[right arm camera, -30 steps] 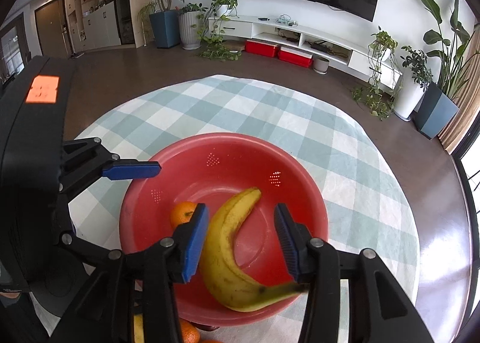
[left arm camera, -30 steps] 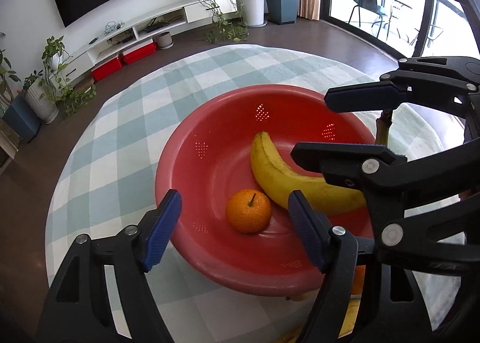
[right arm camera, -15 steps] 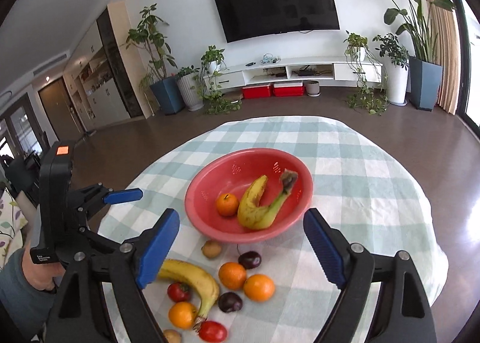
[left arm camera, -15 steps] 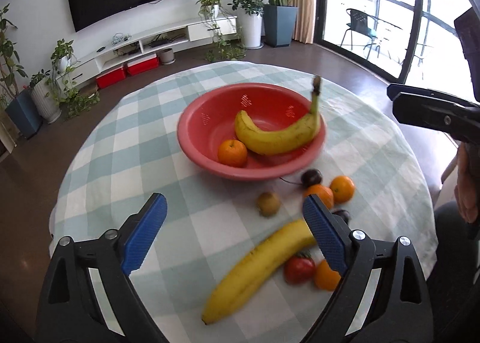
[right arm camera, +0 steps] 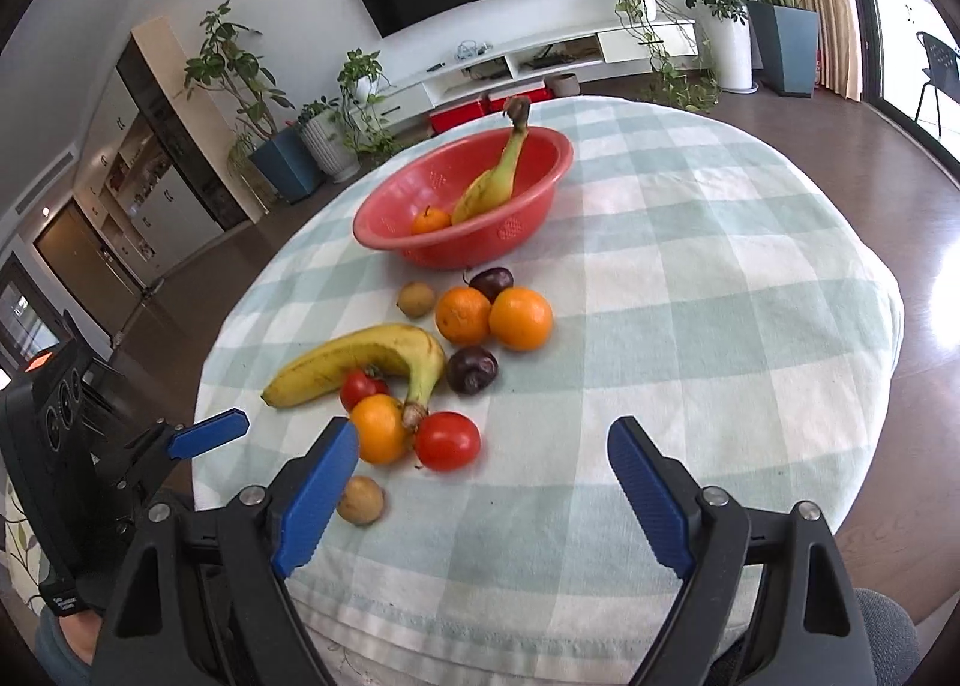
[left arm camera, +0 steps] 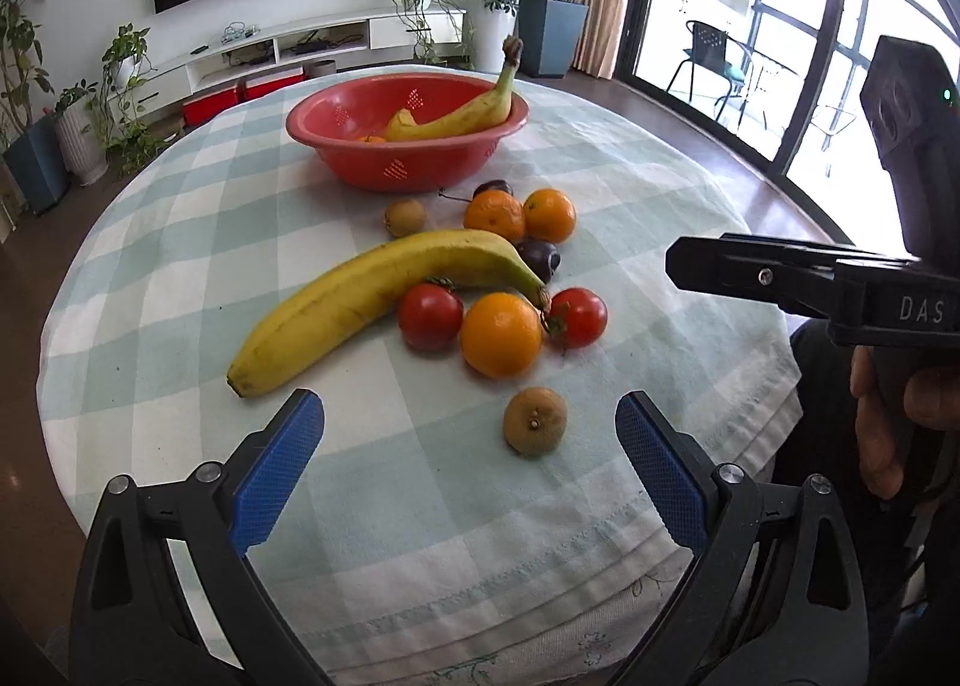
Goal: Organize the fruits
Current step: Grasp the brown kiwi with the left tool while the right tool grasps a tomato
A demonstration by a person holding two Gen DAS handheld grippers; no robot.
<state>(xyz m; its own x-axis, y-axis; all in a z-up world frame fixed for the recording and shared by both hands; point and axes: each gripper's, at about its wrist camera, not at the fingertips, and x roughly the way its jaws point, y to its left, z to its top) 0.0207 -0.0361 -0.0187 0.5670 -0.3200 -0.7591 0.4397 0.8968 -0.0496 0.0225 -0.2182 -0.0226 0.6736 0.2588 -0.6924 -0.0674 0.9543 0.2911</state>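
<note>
a bright living room with a tv and many plants sits behind a round table with a pale green and white checked cloth (left arm camera: 150,278). near the far edge of the table stands a red plastic bowl with little holes (left arm camera: 414,158). it already holds a yellow banana with its stem sticking up over the rim (left arm camera: 462,116) and a small orange (right arm camera: 430,220), so the bowl looks like the home for the fruit.

on the left of the heap lies a long yellow banana (left arm camera: 366,296), curved around a red tomato (left arm camera: 430,316). next come a big orange (left arm camera: 501,333), another tomato (left arm camera: 577,317), and two more oranges and dark plums behind. a small brown round fruit (left arm camera: 534,422) lies closest to the near edge.

the left gripper (left arm camera: 468,470) hangs by the near edge with its blue fingers (left arm camera: 276,470) spread wide, holding nothing. the right gripper (right arm camera: 480,494) is the same, wide apart and empty. both look ready to pick the next fruit.
</note>
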